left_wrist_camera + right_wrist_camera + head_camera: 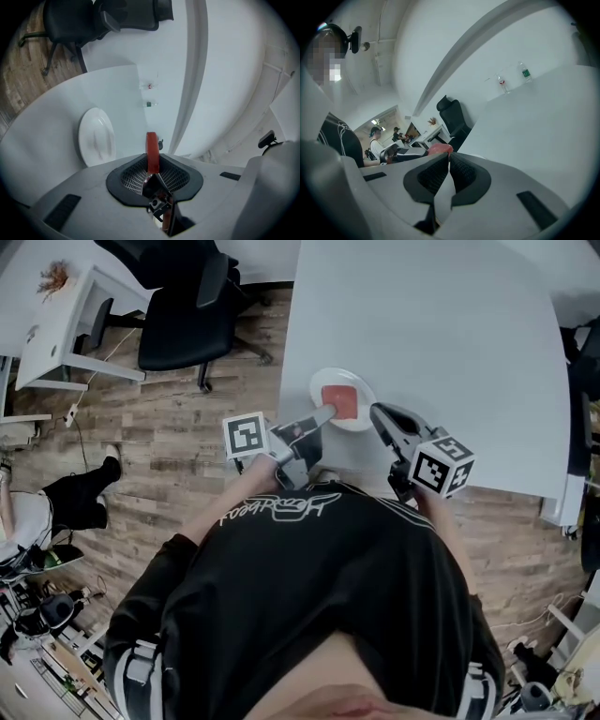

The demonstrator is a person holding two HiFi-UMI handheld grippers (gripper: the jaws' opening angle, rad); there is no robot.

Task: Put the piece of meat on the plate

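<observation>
Bright, even light; fisheye-warped, dark-vignetted edges.

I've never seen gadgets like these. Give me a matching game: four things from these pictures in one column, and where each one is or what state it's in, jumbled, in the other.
Things
1. piece of meat
2. plate
3. right gripper
4. office chair

Places and states
A. stands on the wooden floor
B. jaws together, nothing between them
C. clamped edge-on in the left gripper
D. lies on the white table

Pairs: 1-C, 2-D, 3-B, 4-A
</observation>
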